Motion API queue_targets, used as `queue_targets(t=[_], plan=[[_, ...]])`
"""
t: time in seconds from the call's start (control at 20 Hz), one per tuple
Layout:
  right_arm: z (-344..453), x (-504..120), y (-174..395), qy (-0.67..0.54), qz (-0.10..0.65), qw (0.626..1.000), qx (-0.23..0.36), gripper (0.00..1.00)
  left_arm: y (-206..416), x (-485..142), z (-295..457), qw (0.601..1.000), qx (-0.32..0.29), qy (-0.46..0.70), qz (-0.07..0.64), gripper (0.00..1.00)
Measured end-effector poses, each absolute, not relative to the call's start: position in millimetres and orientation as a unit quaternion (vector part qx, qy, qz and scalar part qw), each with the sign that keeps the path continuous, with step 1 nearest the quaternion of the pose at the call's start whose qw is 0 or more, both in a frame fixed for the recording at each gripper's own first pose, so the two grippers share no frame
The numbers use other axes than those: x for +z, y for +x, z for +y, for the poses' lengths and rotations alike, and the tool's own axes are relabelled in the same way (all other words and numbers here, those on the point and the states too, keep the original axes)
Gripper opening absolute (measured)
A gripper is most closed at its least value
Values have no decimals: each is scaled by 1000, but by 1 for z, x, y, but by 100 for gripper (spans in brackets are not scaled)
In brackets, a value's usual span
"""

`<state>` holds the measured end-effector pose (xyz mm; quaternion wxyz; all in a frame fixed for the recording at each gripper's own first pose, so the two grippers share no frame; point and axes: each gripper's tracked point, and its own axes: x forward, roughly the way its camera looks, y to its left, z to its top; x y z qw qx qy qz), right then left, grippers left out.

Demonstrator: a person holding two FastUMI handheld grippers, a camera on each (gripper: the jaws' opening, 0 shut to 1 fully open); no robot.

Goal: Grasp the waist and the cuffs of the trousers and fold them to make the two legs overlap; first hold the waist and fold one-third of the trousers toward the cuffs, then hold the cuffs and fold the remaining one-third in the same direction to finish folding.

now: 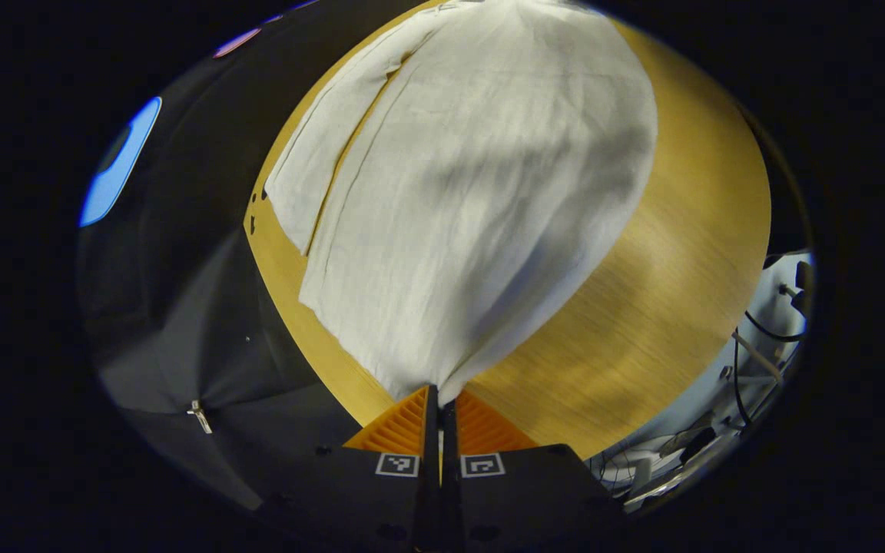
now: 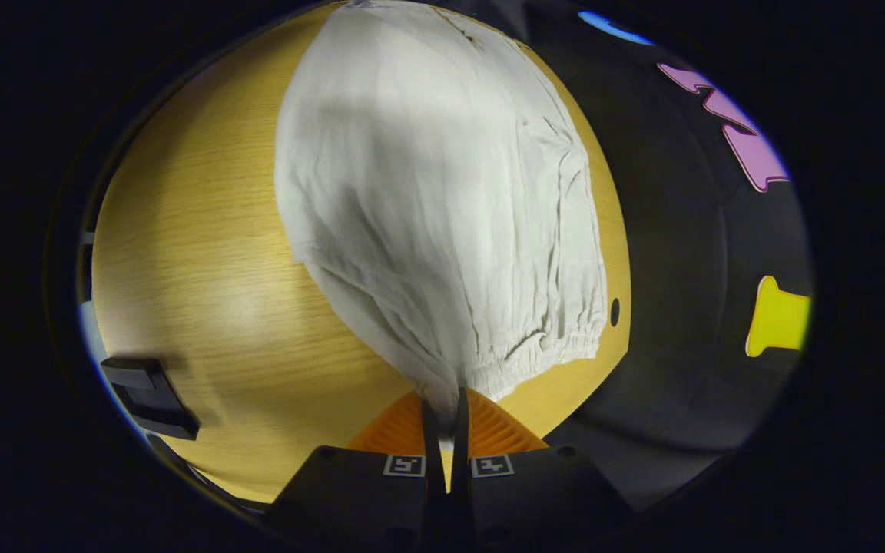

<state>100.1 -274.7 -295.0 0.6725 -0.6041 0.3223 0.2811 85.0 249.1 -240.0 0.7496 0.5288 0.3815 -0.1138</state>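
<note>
White trousers [image 1: 473, 200] lie spread on a wooden table [image 1: 642, 307]. In the left gripper view, my left gripper [image 1: 439, 395] is shut on the cuff end of one leg, which rises off the table toward me; the other leg [image 1: 319, 161] lies flat to the left. In the right gripper view, my right gripper [image 2: 446, 411] is shut on the trousers' [image 2: 427, 192] gathered elastic waist [image 2: 542, 349], pulling a corner of it up from the table [image 2: 197, 307]. The cloth hides both grippers' fingertips.
The black cloth wall [image 1: 181, 307] hangs close to the table's edge, with a small metal clip [image 1: 199, 415] on it. Cables and gear [image 1: 757, 361] lie on the floor past the table's other side. A black block [image 2: 147, 395] sits at the table's edge, and a small dark hole [image 2: 614, 312] lies beside the waist.
</note>
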Motion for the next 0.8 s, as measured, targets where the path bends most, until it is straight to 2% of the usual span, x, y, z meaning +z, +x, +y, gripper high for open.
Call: queue_targets(t=[0.45,0.8], plan=[[-264,-234,140,-573,287,734,224,7,133,-171,227,802,-96,491,325,6],[-258,-200,202,-475,288,815,162,7,206,-110,216,837,-85,459,286,5]])
